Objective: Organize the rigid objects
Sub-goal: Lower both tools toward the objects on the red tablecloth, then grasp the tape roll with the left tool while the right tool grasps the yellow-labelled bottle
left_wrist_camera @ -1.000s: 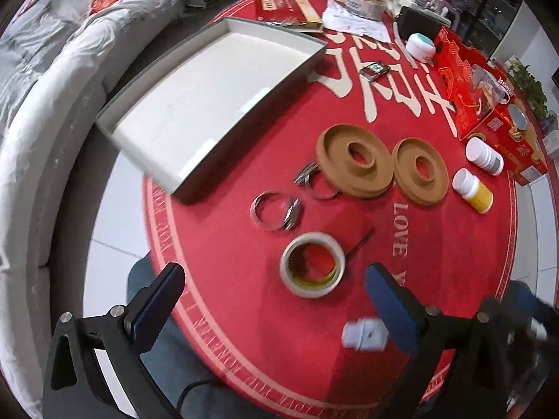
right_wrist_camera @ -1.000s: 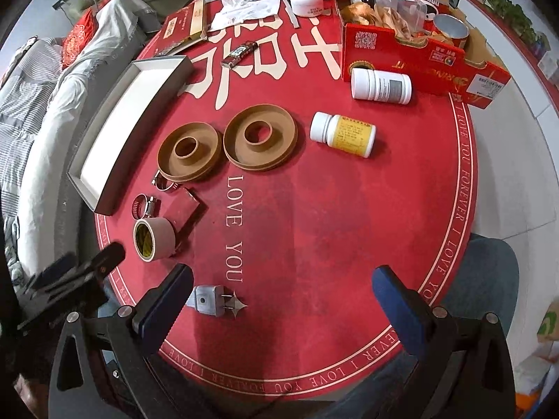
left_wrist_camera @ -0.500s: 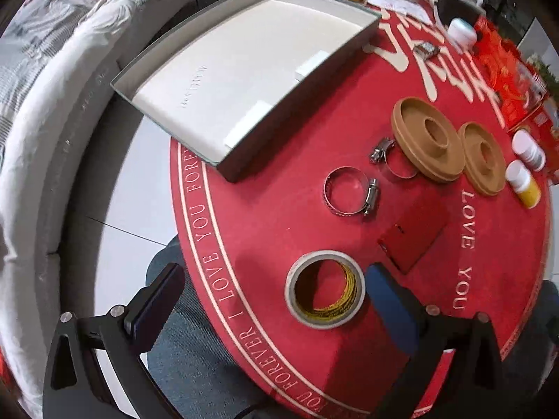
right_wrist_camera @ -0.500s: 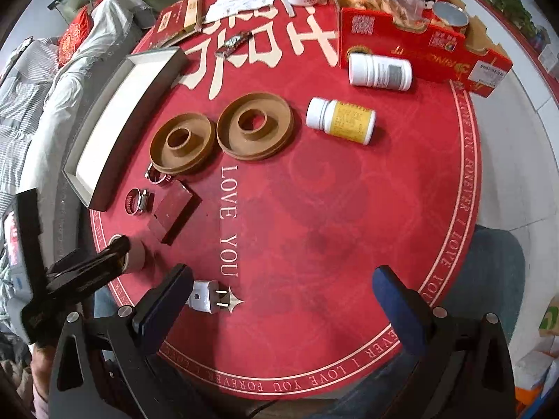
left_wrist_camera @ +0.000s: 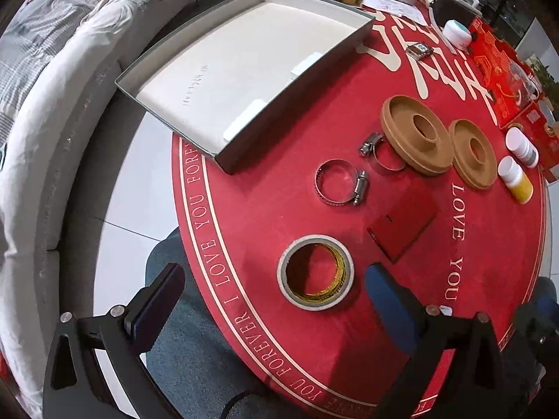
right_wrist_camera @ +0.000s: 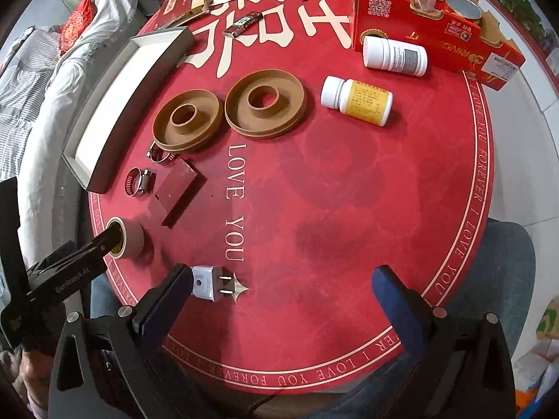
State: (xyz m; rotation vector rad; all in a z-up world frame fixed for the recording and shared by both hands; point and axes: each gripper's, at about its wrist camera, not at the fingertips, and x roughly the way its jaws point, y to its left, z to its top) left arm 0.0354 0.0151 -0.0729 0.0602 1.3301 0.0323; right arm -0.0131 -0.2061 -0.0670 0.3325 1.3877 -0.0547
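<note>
Left wrist view, tape roll [left_wrist_camera: 315, 272] between spread left gripper [left_wrist_camera: 272, 300] fingers

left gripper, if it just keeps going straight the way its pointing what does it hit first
Most likely the tape roll, which lies just ahead between the open left gripper fingers. Depth is hard to judge, so it may straddle the roll rather than strike it.

1. Left wrist view: looks steeply down from above the table's near-left edge, close over the tape roll [left_wrist_camera: 315, 272], facing across the red tablecloth [left_wrist_camera: 272, 209] toward the grey tray [left_wrist_camera: 244, 66].
2. Right wrist view: higher and farther back at the near edge, facing across the whole round table.
3. Shared: tape roll [right_wrist_camera: 127, 241], tray [right_wrist_camera: 115, 118], two brown discs [right_wrist_camera: 265, 103], hose clamps.
</note>
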